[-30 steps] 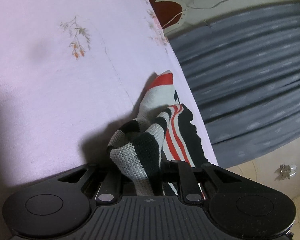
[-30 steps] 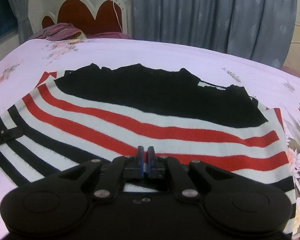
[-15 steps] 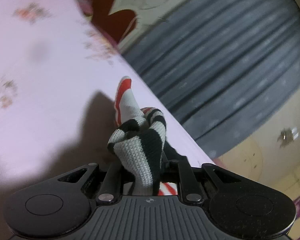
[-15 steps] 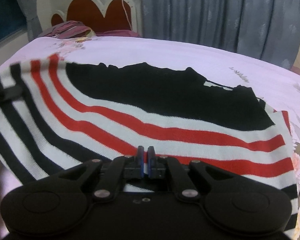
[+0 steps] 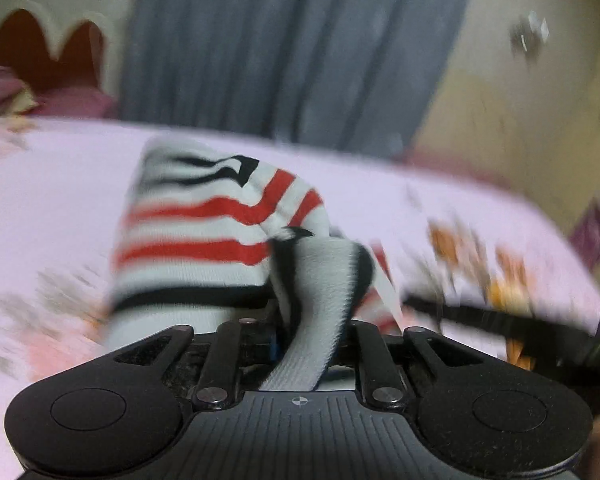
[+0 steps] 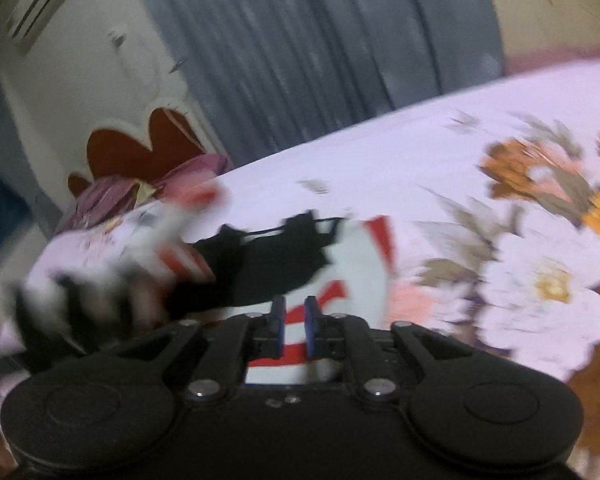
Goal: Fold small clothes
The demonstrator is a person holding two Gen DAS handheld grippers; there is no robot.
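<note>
Soft striped knit sweater held over the floral bedsheet

The left gripper [image 5: 300, 344] is clenched on a bunched edge of the striped sweater [image 5: 204, 232], which hangs limp onto the pink bedsheet [image 5: 52, 200]. The right gripper [image 6: 294, 320] shows its blue pads [image 6: 278, 316] a little apart with cloth between; whether they pinch it is not clear. The knit looks light and floppy, so hems and corners seem the best hold.

Both grippers are matte black, with round discs either side. The left gripper [image 5: 312, 320] has a ribbed housing and silver screws. The right gripper [image 6: 294, 322] has blue fingertips [image 6: 310, 320].
</note>
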